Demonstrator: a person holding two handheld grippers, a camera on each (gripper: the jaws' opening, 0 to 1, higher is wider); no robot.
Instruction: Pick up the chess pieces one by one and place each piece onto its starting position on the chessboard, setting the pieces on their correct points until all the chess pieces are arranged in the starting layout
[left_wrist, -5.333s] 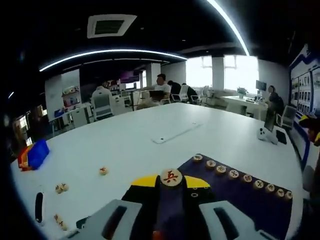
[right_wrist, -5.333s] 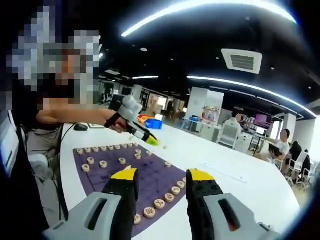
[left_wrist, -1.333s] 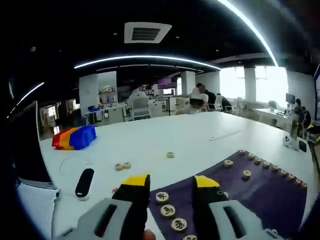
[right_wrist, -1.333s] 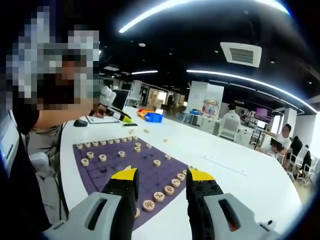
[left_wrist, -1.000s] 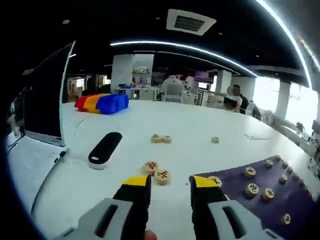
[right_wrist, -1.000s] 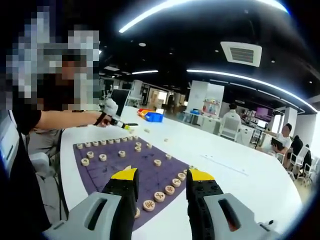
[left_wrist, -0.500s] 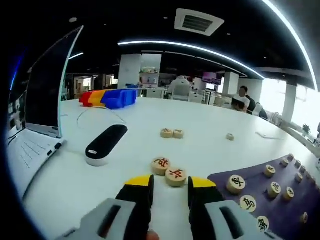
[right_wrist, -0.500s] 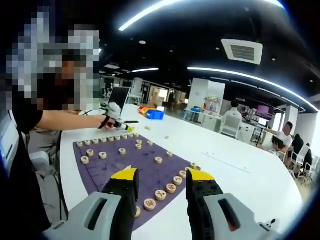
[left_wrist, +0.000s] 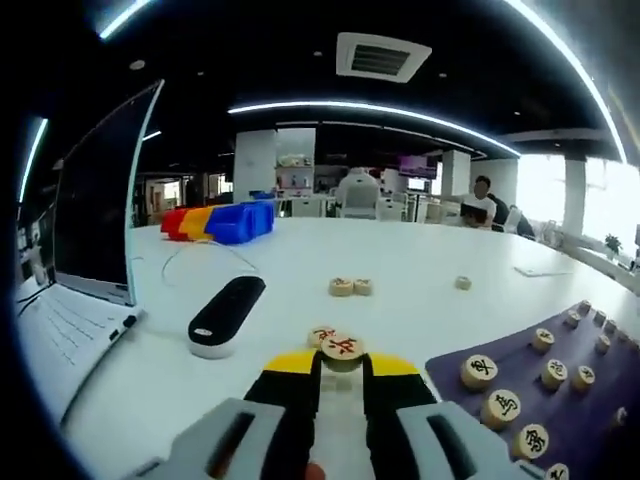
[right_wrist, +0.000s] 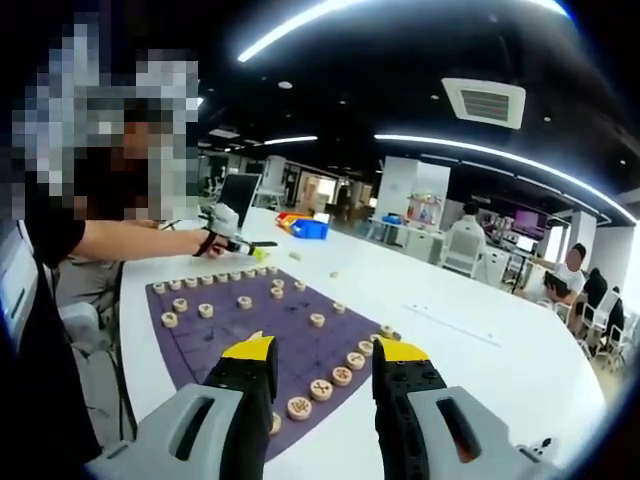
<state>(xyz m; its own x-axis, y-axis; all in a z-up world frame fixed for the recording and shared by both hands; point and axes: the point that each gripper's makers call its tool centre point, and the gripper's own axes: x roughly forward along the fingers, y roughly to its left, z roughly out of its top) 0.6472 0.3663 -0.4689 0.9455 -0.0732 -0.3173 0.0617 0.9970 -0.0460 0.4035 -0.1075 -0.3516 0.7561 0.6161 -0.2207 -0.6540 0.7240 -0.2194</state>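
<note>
Left tool (left_wrist: 341, 363) is pinched on a chess piece (left_wrist: 341, 348) off the chessboard's (left_wrist: 590, 385) corner; its neighbour (left_wrist: 320, 335) touches it, so lifting might drag that one along. Right tool (right_wrist: 318, 352) hangs wide open, empty.

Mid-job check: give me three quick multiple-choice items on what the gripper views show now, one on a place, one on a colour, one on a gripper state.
1. Where does the black remote lie?
A. on the purple board
B. on the white table, between the laptop and the left gripper
C. in the blue bin

2. What colour is the chessboard mat?
A. green
B. red
C. purple

3. What is the left gripper doing?
A. closed on a chess piece
B. wide open over the board
C. holding the remote

Key: 1 B, the remote rests on the table beside the laptop. 2 C, the chessboard is purple. 3 A, the left gripper has its yellow tips pinching a chess piece.
</note>
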